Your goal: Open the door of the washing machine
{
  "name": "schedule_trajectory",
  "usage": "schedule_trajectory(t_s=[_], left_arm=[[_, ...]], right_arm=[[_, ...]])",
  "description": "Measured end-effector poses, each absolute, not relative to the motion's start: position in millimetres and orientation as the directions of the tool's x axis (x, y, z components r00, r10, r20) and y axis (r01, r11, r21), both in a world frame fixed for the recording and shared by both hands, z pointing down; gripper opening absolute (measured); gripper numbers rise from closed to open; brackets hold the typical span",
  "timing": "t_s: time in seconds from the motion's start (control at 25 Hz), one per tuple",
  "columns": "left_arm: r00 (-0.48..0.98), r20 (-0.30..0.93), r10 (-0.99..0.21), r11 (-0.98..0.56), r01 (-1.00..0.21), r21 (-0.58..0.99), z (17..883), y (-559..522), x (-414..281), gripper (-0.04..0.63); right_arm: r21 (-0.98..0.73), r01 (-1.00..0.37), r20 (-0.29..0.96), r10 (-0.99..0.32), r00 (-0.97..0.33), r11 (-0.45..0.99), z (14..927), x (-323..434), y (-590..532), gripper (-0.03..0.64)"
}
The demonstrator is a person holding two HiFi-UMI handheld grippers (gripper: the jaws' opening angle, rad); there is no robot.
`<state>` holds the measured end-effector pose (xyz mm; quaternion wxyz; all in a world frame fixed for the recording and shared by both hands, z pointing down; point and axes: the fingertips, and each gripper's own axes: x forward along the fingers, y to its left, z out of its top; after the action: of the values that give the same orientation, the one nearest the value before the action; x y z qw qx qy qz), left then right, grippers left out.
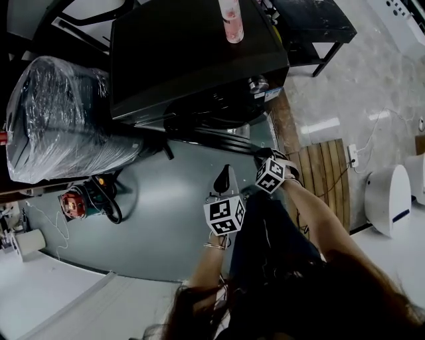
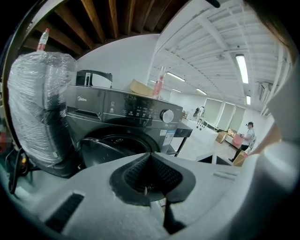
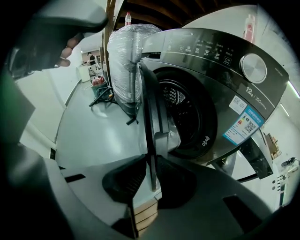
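Observation:
The dark washing machine (image 1: 192, 53) stands at the top of the head view, its round door (image 1: 222, 136) swung out towards me. In the right gripper view the door (image 3: 149, 108) stands edge-on beside the drum opening (image 3: 185, 112). My right gripper (image 3: 151, 164) is shut on the door's outer edge, one pad on each side. The head view shows this right gripper (image 1: 261, 155) at the door's right end. My left gripper (image 1: 224, 171) hangs over the floor in front of the door, apart from it. Its pads meet with nothing between them, left gripper (image 2: 150, 157).
A plastic-wrapped bulk (image 1: 60, 119) stands left of the machine. A pink bottle (image 1: 230, 20) sits on the machine's top. An orange tool with cables (image 1: 76, 202) lies on the floor at left. A wooden slat mat (image 1: 325, 172) and a white appliance (image 1: 388, 192) are at right.

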<state>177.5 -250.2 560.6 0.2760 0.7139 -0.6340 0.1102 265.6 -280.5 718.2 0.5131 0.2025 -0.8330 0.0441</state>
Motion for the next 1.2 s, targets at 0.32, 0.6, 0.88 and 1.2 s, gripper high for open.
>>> schedule_trajectory(t_s=[0.32, 0.6, 0.88, 1.2], left_arm=[[0.054, 0.526, -0.849, 0.088, -0.967, 0.241, 558.4, -203.2, 173.1, 0.012], [-0.018, 0.525, -0.851, 0.164, -0.959, 0.233, 557.3, -182.9, 170.5, 0.012], [-0.056, 0.522, -0.851, 0.207, -0.95, 0.234, 555.1, -167.8, 165.1, 0.012], [-0.085, 0.522, -0.848, 0.246, -0.937, 0.247, 553.7, -146.1, 151.0, 0.012]], right_arm=[[0.082, -0.338, 0.878, -0.228, -0.42, 0.938, 719.8, 258.6, -248.5, 0.06], [0.038, -0.334, 0.868, -0.197, -0.457, 0.942, 720.4, 251.7, -227.5, 0.06], [0.006, -0.322, 0.861, -0.168, -0.48, 0.947, 722.4, 244.0, -208.0, 0.06], [-0.011, -0.336, 0.862, -0.162, -0.48, 0.942, 723.0, 233.5, -182.9, 0.061]])
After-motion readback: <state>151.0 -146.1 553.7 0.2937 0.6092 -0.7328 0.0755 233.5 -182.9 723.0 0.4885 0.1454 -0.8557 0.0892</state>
